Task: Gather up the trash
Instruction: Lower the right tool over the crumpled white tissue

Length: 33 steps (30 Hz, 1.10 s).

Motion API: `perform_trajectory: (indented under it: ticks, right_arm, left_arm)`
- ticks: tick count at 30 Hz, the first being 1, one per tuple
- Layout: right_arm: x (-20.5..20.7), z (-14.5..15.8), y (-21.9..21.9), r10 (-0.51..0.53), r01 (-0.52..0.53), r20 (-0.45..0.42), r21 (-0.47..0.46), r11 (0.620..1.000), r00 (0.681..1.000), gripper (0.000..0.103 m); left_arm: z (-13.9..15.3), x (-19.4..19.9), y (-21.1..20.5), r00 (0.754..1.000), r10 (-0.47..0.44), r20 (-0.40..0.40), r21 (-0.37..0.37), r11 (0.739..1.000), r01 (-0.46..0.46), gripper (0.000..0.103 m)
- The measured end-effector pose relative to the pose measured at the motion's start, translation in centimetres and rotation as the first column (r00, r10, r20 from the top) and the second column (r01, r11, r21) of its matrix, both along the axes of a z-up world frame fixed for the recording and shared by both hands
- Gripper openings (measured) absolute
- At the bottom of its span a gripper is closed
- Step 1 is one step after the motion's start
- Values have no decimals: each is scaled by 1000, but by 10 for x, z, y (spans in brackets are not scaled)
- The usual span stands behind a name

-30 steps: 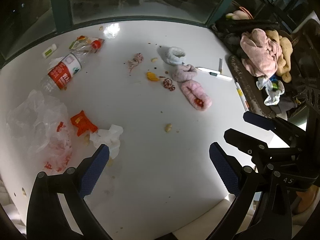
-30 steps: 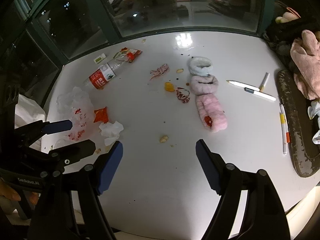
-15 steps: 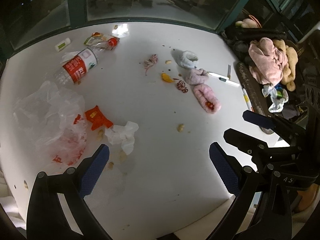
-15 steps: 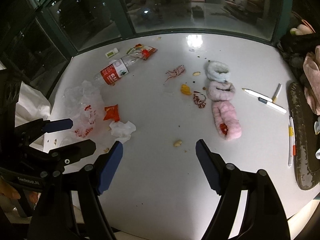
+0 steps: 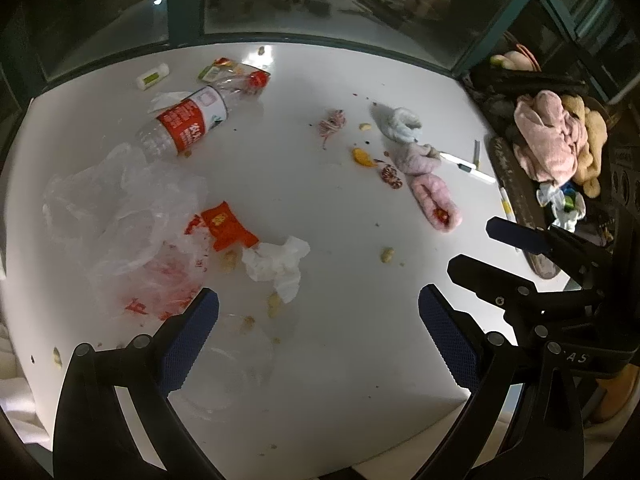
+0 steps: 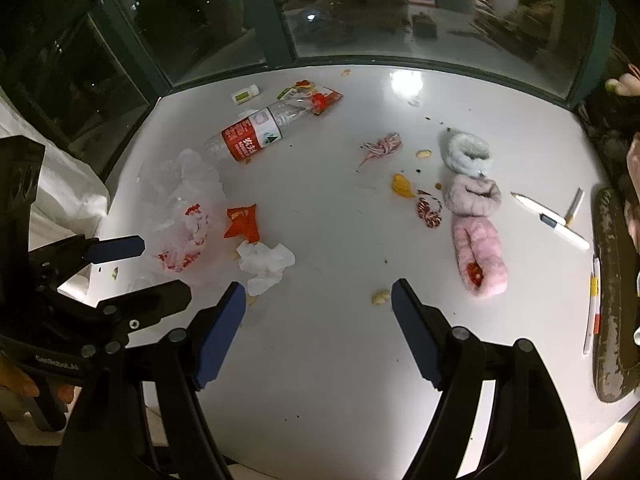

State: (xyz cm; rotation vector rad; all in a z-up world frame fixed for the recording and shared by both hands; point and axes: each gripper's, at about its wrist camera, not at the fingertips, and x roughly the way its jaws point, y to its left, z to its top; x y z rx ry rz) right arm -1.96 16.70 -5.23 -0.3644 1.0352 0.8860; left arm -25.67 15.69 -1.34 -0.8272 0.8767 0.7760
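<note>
Dark window glass (image 6: 400, 20) runs along the far edge of a glossy white table (image 6: 340, 380), which carries scattered litter and soft items. Largest among the litter, a crumpled clear plastic bag (image 5: 120, 224) with red print lies near the table's left edge. Beyond it, toward the far left corner, a clear plastic bottle (image 5: 188, 124) with a red label lies on its side, its red cap pointing at the far edge. Three fuzzy slippers sit in a line toward the right side: a pale blue slipper (image 6: 468, 152) farthest, a mauve slipper (image 6: 474, 200) in the middle, a pink slipper (image 6: 480, 256) nearest. A crumpled white tissue (image 5: 276, 264) lies just beside a red wrapper (image 5: 226, 226), which touches the bag's edge. Pens (image 6: 552, 220) rest near the right edge. A small orange scrap (image 6: 402, 186) and a peanut-like crumb (image 6: 380, 296) lie mid-table.

Both tools hover above the near edge. The left gripper (image 5: 318, 332) has its blue-padded jaws wide apart with nothing between them, the tissue just ahead of its left finger. The right gripper (image 6: 318, 324) is likewise spread wide and holds nothing.
</note>
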Motion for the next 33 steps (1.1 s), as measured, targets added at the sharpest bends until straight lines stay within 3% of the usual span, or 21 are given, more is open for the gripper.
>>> perform_trajectory:
  ticks: [4,10,20,22,26,28,33]
  right_arm:
    - [-19,0,42,20,-20,1,4,1000,1000,72]
    - [-2,-2,34,68,-68,0,7,998,998,72]
    - [49,5,-100,196,-196,4,-26,980,981,72]
    - [59,11,-146,225,-224,0,-35,974,974,72]
    - [75,5,-172,253,-253,-10,-50,966,967,72]
    - [120,3,-212,315,-315,-12,-63,947,949,72]
    - [154,-10,-228,380,-381,-31,-80,921,925,72]
  left_arm:
    - [2,-5,5,1000,11,-6,13,1000,-11,97]
    - [5,-12,13,999,32,-16,33,999,-32,97]
    - [-4,-12,26,999,40,-30,24,999,-40,97]
    - [-5,-12,28,999,40,-33,22,999,-39,97]
    - [-9,-14,31,998,42,-47,20,999,-41,97]
    - [-13,-17,34,998,46,-48,12,999,-46,97]
    - [-27,-28,42,997,61,-55,-13,998,-62,97]
